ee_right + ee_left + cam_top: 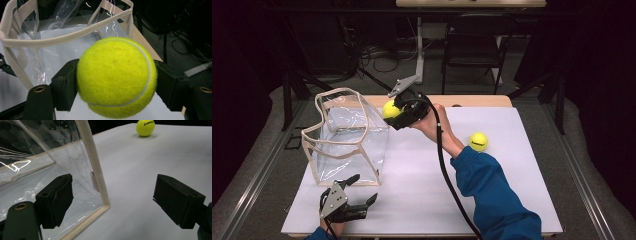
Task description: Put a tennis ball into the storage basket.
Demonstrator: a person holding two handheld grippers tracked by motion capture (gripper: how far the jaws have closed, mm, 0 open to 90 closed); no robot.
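High view puts the left gripper nearest, low at the white table's front edge, its jaws spread wide with nothing between them, just in front of the clear bag's near corner. Farther back, the right gripper is clamped on a yellow tennis ball, held in the air beside the bag's open top rim. Off to the right, a second tennis ball lies on the table, well apart from the bag.
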